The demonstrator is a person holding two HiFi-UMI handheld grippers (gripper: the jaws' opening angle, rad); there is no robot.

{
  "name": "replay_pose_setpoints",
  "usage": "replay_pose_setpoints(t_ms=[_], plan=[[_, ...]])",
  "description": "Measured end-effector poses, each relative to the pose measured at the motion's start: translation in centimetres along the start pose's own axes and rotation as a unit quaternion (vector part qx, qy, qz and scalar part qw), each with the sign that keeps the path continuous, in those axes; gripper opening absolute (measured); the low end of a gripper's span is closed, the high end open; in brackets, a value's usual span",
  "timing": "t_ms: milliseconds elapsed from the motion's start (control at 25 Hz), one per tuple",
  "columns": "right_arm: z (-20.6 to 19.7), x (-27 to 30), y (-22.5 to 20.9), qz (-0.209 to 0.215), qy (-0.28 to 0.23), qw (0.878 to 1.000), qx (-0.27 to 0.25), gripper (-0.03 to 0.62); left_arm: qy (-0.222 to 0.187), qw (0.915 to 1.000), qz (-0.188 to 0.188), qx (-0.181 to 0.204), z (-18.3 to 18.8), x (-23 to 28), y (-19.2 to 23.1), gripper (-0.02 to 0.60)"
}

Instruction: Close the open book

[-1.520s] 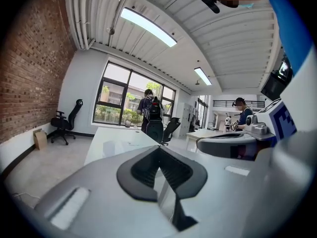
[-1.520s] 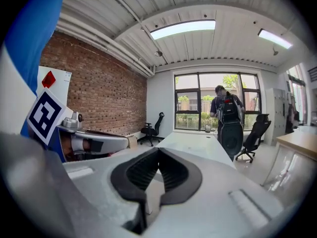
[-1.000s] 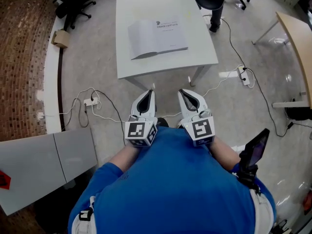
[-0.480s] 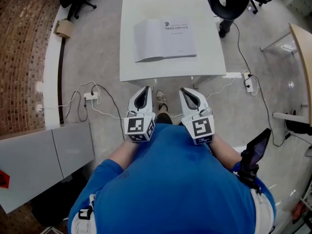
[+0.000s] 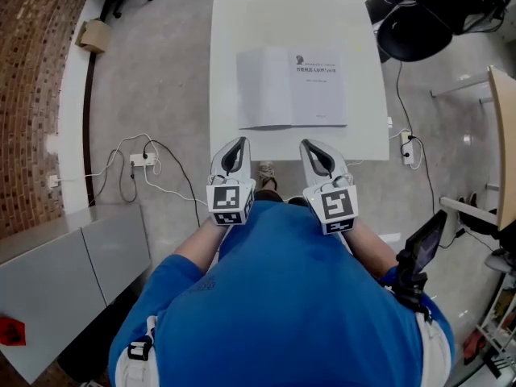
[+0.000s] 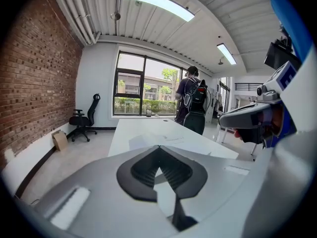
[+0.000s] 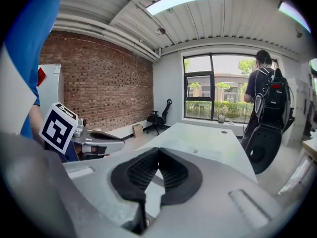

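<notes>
1. Head view: the open book [image 5: 292, 87] lies flat on the table [image 5: 242, 14], close to the table's near edge. Its pages face up and it is untouched. The left gripper [image 5: 236, 145] and the right gripper [image 5: 310, 147] are held side by side just short of that near edge, and neither touches the table. The approach is judged to be the step in hand. It is best carried on over the near edge, with each tip aimed at one outer edge of the book.

2. Left gripper view: the jaws are seen pressed together with nothing between them. The table lies ahead and below, with the book on it. The closed tip can be used as a wedge: it should be brought low to the table top and slid under the whole of one half, not under a few loose pages. Which half is the thinner cannot be told.

3. Right gripper view: these jaws are likewise closed and empty, and the table is ahead. This tip could be rested on the opposite half, so that the book is not pushed across the table. The lifted half should then be swung over the spine and laid down gently.
</notes>
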State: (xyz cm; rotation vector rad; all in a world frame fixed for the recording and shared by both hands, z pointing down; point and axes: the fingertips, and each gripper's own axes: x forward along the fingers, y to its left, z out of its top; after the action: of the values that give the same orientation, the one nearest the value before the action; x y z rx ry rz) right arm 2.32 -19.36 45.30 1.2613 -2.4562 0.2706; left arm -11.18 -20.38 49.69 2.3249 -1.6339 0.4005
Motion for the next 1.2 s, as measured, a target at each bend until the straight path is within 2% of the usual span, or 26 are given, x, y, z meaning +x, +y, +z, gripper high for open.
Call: replay_pose_setpoints(t_ms=[200, 360, 600, 760, 920, 1000, 1200], plan=[[0.8, 5.7, -1.3, -0.007, 0.018, 1.0, -0.006, 0.003, 0.015, 0.9998, -0.004, 0.009, -0.2, 4.6, 4.4, 0.008], [1.1, 8.6, -2.7, -0.016, 0.025, 1.0, -0.009, 0.003, 0.03, 0.9989, -0.012, 0.035, -1.1, 7.6, 6.3, 0.008], [1.3, 9.4, -3.0, -0.027, 0.043, 0.999, -0.014, 0.003, 0.047, 0.9971, -0.026, 0.054, -1.6, 7.6, 7.0, 0.008], [-0.3, 9.4, -4.5, -0.044, 0.061, 0.997, -0.007, 0.003, 0.057, 0.9955, -0.033, 0.069, -2.6, 7.1, 6.3, 0.008], [-2.0, 9.2, -6.1, -0.059, 0.079, 0.995, -0.008, 0.003, 0.069, 0.9914, -0.041, 0.103, -4.2, 6.5, 5.6, 0.008], [-2.8, 9.1, -5.9, -0.056, 0.086, 0.995, -0.013, 0.003, 0.084, 0.9883, -0.043, 0.121, -5.5, 6.2, 5.4, 0.008], [-4.5, 8.9, -4.5, -0.032, 0.107, 0.993, -0.022, 0.003, 0.11, 0.9853, -0.033, 0.126, -7.8, 5.4, 4.9, 0.008]])
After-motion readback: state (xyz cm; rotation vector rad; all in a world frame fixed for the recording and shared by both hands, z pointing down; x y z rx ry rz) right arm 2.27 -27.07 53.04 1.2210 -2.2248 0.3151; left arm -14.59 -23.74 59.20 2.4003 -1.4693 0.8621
